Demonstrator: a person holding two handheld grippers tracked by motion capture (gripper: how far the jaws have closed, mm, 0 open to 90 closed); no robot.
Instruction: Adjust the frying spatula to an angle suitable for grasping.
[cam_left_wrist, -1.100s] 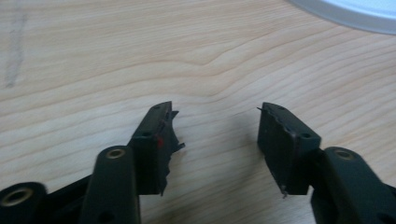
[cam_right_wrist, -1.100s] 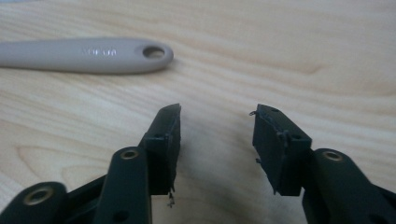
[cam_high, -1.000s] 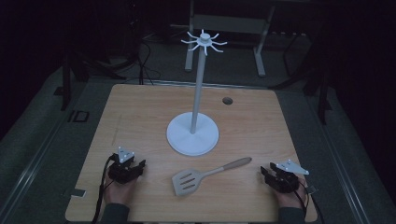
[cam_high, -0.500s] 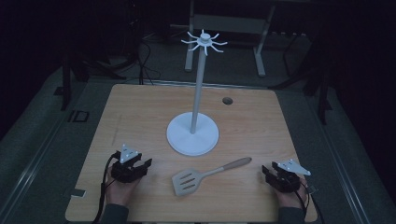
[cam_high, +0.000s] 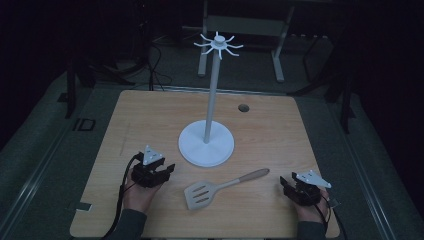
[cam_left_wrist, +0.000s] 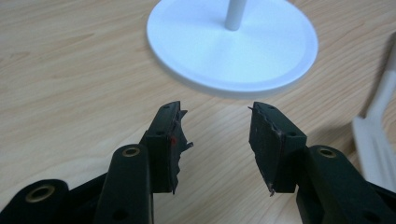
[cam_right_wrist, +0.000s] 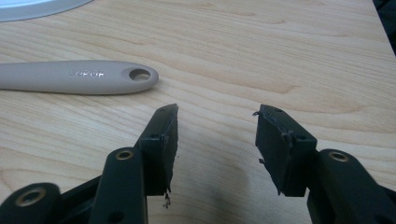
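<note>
While the room around it lies dark, we see a pale wooden surface (cam_high: 150, 115) taking up the middle of the high view. At the lower left of that frame, our left hand (cam_high: 137, 196) holds the left hand-held gripper (cam_high: 169, 171), with its grey three-cornered plate on top and a dark cable trailing back toward the bottom edge. In the left gripper view its jaws stand spread apart with nothing between them, low over bare wood, and they face the round white base of the stand, which fills the upper middle of that frame.

Moving right, we come to the white utensil stand (cam_high: 206, 142) near the centre of the high view. Its thin post rises upright to a crown of short hooks (cam_high: 218, 44) near the top of the frame. Just below and right of the base lies a slotted spatula (cam_high: 220, 187), flat on the wood, its pale blade toward the lower left and its beige handle running up to the right. The blade's edge shows at the right border of the left gripper view. The spatula lies apart from both grippers.

Farther up and right, a small dark round hole (cam_high: 243, 107) sits in the surface.

At the lower right, our right hand (cam_high: 309, 212) holds the right hand-held gripper (cam_high: 283, 183). In the right gripper view its jaws are also parted and empty, with the handle's end, pierced by a hanging hole (cam_right_wrist: 139, 74), lying just beyond the left jaw in the upper left.
</note>
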